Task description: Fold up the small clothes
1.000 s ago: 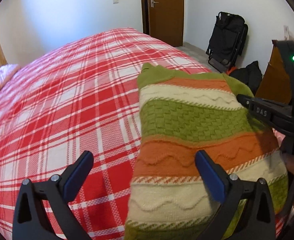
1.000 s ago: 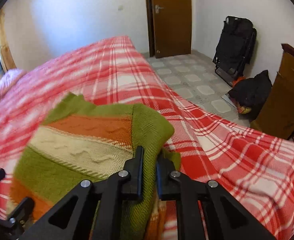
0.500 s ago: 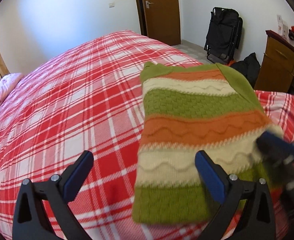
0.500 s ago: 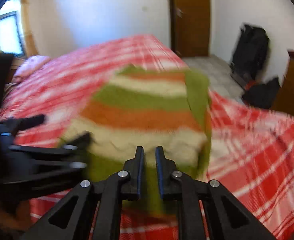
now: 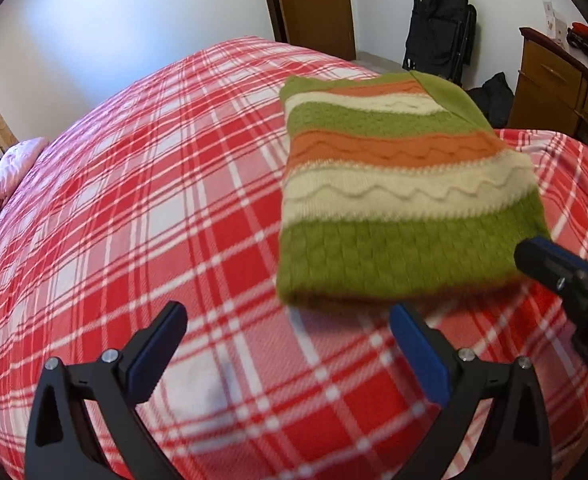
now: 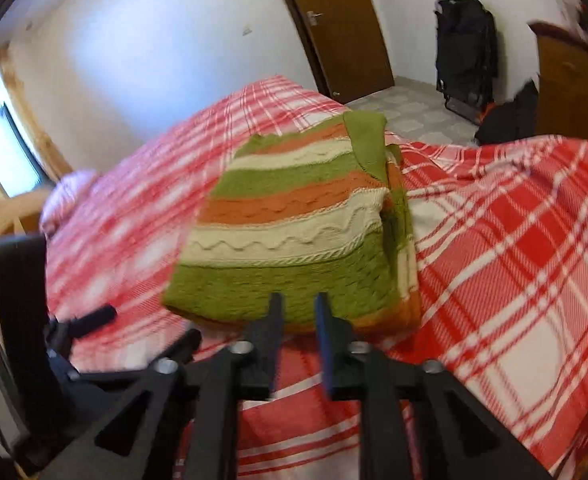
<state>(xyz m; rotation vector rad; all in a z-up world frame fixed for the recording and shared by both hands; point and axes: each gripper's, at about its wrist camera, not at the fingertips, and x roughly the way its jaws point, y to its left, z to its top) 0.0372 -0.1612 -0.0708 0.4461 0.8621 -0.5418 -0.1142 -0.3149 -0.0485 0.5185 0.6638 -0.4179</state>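
Observation:
A knit sweater with green, orange and cream stripes (image 5: 397, 184) lies folded in a rectangle on the red plaid bed (image 5: 154, 200); it also shows in the right wrist view (image 6: 294, 232). My left gripper (image 5: 290, 340) is open wide and empty, just short of the sweater's near edge. My right gripper (image 6: 298, 312) has its jaws a narrow gap apart and holds nothing, just in front of the sweater's near green edge. The right gripper also shows at the right edge of the left wrist view (image 5: 565, 276).
A pink pillow (image 5: 6, 176) lies at the bed's far left. A brown door (image 5: 313, 4), a black folded chair (image 5: 437, 28), dark bags on the floor (image 5: 493, 96) and a wooden dresser (image 5: 557, 84) stand beyond the bed on the right.
My right gripper let go of the sweater's green edge and drew back toward the near side. The sweater now lies flat and folded. My left gripper drew back off the sweater, still open.

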